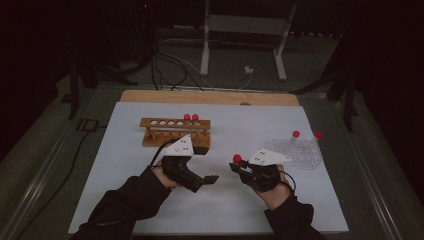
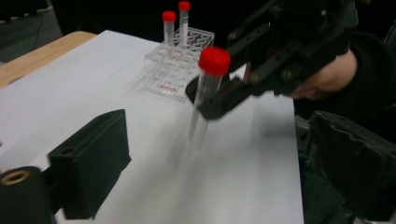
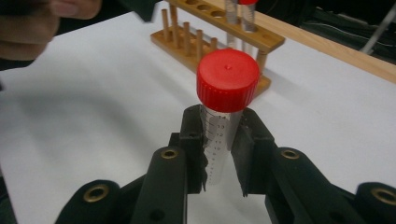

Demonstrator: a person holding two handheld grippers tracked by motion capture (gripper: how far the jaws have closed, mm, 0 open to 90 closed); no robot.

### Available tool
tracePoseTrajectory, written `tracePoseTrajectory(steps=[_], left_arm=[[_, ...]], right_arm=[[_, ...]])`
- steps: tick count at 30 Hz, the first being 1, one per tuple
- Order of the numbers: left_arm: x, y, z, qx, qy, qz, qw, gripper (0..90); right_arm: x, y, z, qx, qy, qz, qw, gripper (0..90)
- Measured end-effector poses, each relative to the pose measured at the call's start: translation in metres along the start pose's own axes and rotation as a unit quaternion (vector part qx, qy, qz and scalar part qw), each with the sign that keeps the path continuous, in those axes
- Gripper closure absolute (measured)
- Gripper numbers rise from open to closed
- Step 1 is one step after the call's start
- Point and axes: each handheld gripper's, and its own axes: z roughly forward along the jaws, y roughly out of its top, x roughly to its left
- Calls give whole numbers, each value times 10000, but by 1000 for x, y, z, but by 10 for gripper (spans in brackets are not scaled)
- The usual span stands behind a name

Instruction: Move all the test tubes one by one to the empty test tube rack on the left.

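The right gripper (image 1: 235, 166) is clamping a clear, graduated test tube (image 3: 219, 140) just below its red screw cap (image 3: 227, 79), both black jaws pressing on the tube's sides. The tube is standing nearly upright, and in the left gripper view it is hanging clear above the white sheet (image 1: 150, 190), not touching it. Taking the wooden tube rack (image 1: 175, 131) as the landmark, the held tube is sitting in front of and to the right of it, well apart from it, over the middle of the sheet.

The left gripper (image 1: 212, 178) is lying just in front of the wooden rack's right end, its jaws spread wide with nothing between them; one of its black fingers (image 2: 91, 161) is showing low in its own view, pointing toward the held tube.

Two red-capped tubes (image 1: 191, 118) are standing in the holes at the wooden rack's right end. Far to the right of the wooden rack, a clear plastic rack (image 1: 297, 152) is carrying two more red-capped tubes (image 2: 176, 25) upright
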Motion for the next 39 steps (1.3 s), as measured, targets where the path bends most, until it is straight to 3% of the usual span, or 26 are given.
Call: tracePoseTrajectory(steps=[15,22,30,39], left_arm=[[-3,13,27,-70,5,225,9997,440],[-5,14,35,-24,151,266,9995,555],[-8,13,38,83,170,382,9991,698],[-6,15,36,140,193,386,9990,717]], right_arm=[[13,0,6,52,232,-127,9996,751],[13,-1,6,53,253,-115,9996,751],[12,-1,7,69,214,-97,9997,751],[11,-2,8,38,239,-20,9997,724]])
